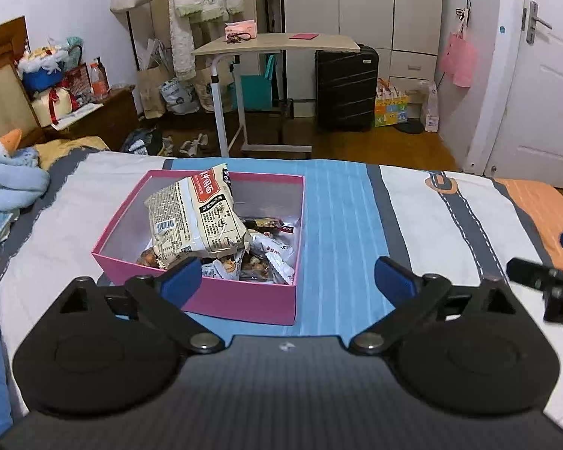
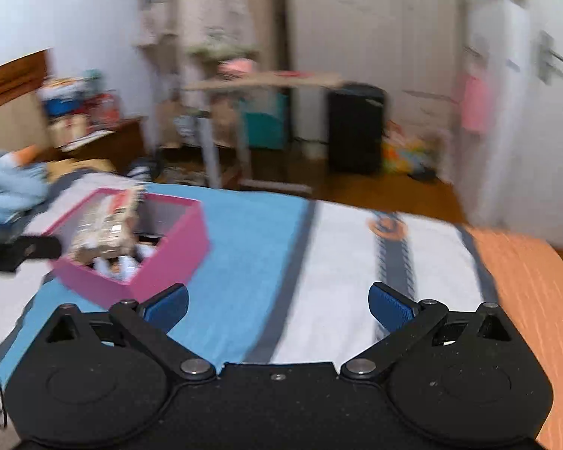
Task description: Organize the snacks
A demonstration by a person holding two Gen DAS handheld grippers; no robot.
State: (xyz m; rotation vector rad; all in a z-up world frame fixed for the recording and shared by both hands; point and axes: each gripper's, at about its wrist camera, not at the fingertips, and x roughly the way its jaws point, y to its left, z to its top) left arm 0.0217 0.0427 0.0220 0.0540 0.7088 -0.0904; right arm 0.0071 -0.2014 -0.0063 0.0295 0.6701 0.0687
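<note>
Here both grippers gape empty; right view blurs the pink box (image 2: 161, 262).

Striped bedspread (image 1: 431, 202); overbed table (image 1: 277, 43); black suitcase (image 1: 346, 88) beside it; white door (image 1: 544, 86) right.
</note>
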